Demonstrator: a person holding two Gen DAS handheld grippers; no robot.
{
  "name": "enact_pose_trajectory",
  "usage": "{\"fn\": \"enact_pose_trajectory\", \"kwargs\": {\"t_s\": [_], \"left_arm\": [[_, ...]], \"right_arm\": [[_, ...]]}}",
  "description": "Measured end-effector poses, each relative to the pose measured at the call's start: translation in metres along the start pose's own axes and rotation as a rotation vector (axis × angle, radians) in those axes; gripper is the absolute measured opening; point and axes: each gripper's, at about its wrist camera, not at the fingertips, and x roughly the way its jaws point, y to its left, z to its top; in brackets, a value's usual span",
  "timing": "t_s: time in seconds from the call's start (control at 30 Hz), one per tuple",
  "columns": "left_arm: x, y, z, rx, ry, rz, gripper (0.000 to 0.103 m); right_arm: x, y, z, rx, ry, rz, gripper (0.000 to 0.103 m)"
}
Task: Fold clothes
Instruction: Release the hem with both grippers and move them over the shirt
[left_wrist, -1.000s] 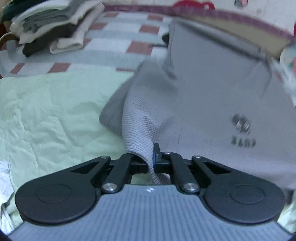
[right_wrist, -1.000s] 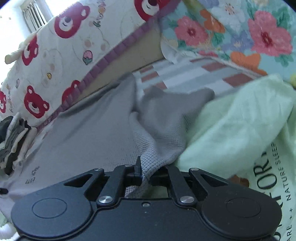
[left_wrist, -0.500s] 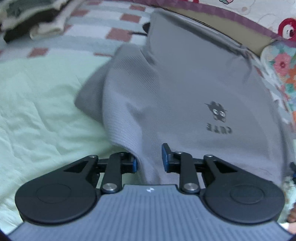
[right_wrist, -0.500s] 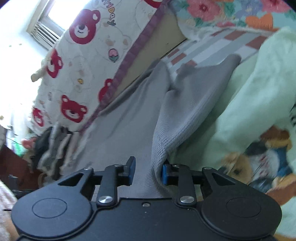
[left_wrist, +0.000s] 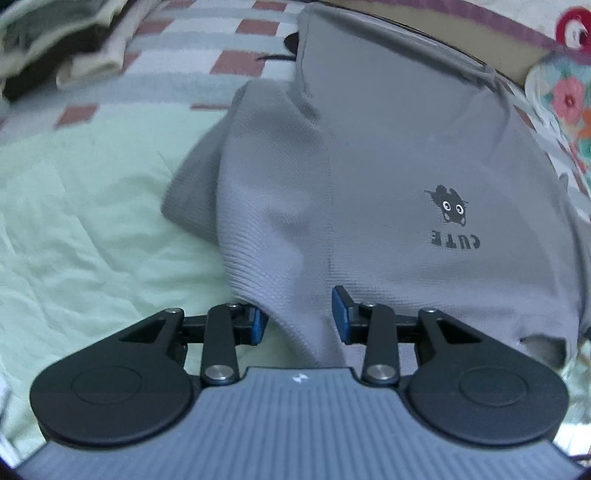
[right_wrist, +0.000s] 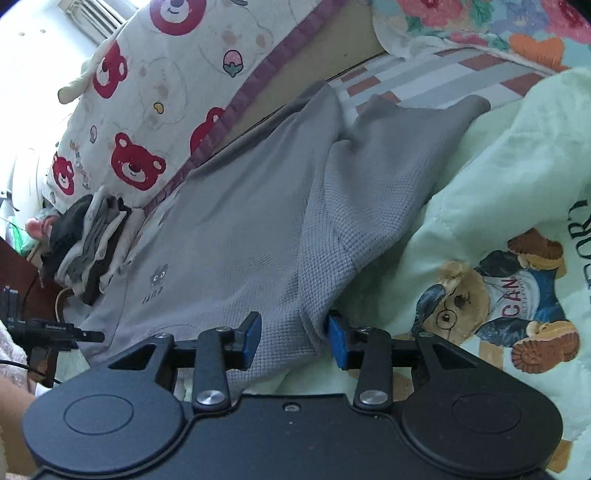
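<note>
Grey waffle fabric: a grey shirt lies spread flat on the bed, with a small black cat print and the word "CUTE" on its front.
Position of shirt: it rests partly on a pale green quilt and partly on a striped sheet with red squares; its far edge reaches the bed's border.
Sleeves: one sleeve is folded in over the body on the left view; in the right view the other sleeve lies out toward the quilt.
Left gripper: jaws are wide apart, blue pads on both sides of a fold of shirt edge; the cloth sits between them and is not pinched.
Right gripper: jaws also wide apart, with the shirt hem lying between the blue pads, loose.
Folded pile: a stack of folded clothes in dark and light colours lies at the far side of the bed, apart from the shirt.
Background: a bear-print cloth hangs behind the bed, and a flowered cover is at the corner.
Quilt print: a teddy bear picture shows just beside the right gripper.
</note>
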Motion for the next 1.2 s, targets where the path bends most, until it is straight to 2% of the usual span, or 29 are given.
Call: {"fn": "enact_pose_trajectory", "kwargs": {"t_s": [0.2,0.3,0.4,0.53,0.7,0.8,0.83,0.87,0.9,0.97,1.07,1.2], "left_arm": [[-0.049,0.003,0.032,-0.002,-0.052,-0.109,0.037],[-0.047,-0.020,0.054,0.120,-0.105,-0.119,0.042],[-0.026,-0.051,0.072,0.213,-0.141,-0.150,0.042],[0.022,-0.099,0.083,0.310,-0.142,-0.160,0.040],[0.059,-0.143,0.080,0.348,-0.107,-0.163,0.040],[0.069,-0.153,0.076,0.356,-0.123,-0.136,0.041],[0.072,-0.153,0.076,0.346,-0.124,-0.125,0.041],[0.074,-0.151,0.076,0.331,-0.122,-0.117,0.041],[0.076,-0.148,0.076,0.316,-0.118,-0.111,0.041],[0.076,-0.139,0.079,0.296,-0.114,-0.085,0.040],[0.065,-0.117,0.079,0.288,-0.154,-0.018,0.041],[0.056,-0.078,0.075,0.209,-0.178,0.046,0.041]], "right_arm": [[-0.043,-0.019,0.050,0.008,-0.162,-0.060,0.046],[-0.045,-0.035,0.091,-0.005,-0.208,-0.162,0.047],[-0.021,-0.057,0.133,0.001,-0.180,-0.277,0.047],[0.018,-0.080,0.167,-0.008,-0.099,-0.358,0.047],[0.054,-0.095,0.175,-0.009,-0.016,-0.461,0.049],[0.065,-0.097,0.171,-0.020,-0.049,-0.460,0.057],[0.066,-0.097,0.171,-0.031,-0.063,-0.454,0.056],[0.063,-0.097,0.172,-0.038,-0.072,-0.466,0.041],[0.060,-0.098,0.172,-0.044,-0.080,-0.479,0.007],[0.055,-0.100,0.174,-0.058,-0.096,-0.504,0.005],[0.047,-0.102,0.176,-0.078,-0.121,-0.542,0.004],[0.037,-0.106,0.179,-0.105,-0.154,-0.591,0.003]]}}
